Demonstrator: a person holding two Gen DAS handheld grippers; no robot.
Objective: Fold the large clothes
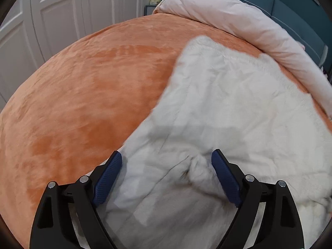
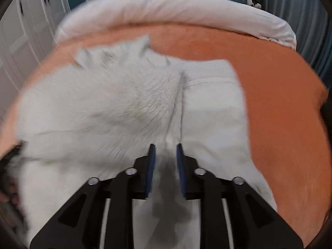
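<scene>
A large white fluffy garment [image 1: 228,108] lies spread on an orange bed cover [image 1: 83,95]. My left gripper [image 1: 167,161] is open, its blue pads wide apart just above the garment's near part, with a fold of fabric between them. In the right wrist view the same garment [image 2: 116,103] shows its furry side and a smooth lining panel on the right. My right gripper [image 2: 166,151] is nearly closed and pinches a bunch of the white fabric at the seam. The view is blurred by motion.
A pale pink duvet [image 1: 238,20] is rolled up along the far side of the bed, also in the right wrist view [image 2: 166,10]. White wardrobe doors [image 1: 51,16] stand to the left. A teal headboard [image 1: 300,10] is behind the duvet.
</scene>
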